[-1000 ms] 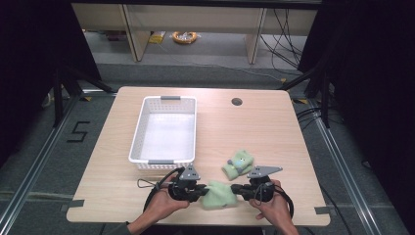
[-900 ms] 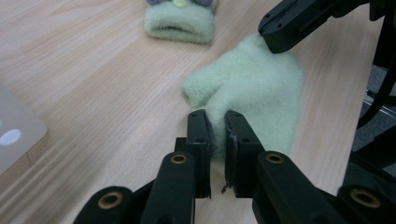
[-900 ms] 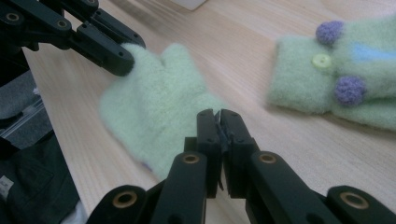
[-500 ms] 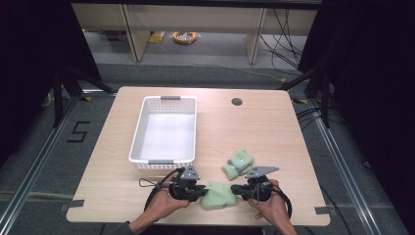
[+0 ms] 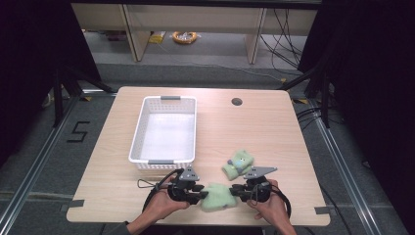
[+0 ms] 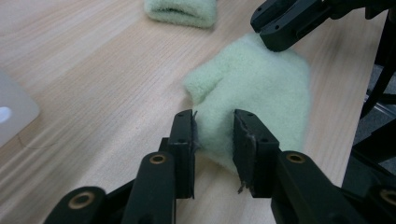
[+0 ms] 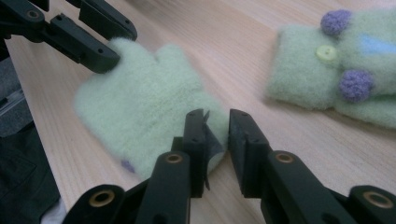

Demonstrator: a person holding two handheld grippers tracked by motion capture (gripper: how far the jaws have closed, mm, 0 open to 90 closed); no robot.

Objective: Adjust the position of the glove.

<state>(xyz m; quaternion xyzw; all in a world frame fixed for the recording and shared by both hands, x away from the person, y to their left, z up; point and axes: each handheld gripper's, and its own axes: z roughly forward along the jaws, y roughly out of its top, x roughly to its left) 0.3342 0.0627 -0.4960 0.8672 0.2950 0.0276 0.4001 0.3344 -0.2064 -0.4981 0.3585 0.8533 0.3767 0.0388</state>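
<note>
the plain green mitten (image 5: 218,197) lay flat near the table's (image 5: 274,127) front edge. left gripper (image 6: 213,140) pinched one edge; right gripper (image 7: 216,135) stood narrowly parted at the opposite edge, apparently mid-grasp. next likely required closing, then a joint lift toward the white basket (image 5: 139,142).

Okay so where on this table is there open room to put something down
Bare wood runs right of the white basket, up to the cable hole and the far right edge, and in the strip left of the basket. It's crowded near the front, where both grippers meet the green mitten beside the second mitten.
</note>
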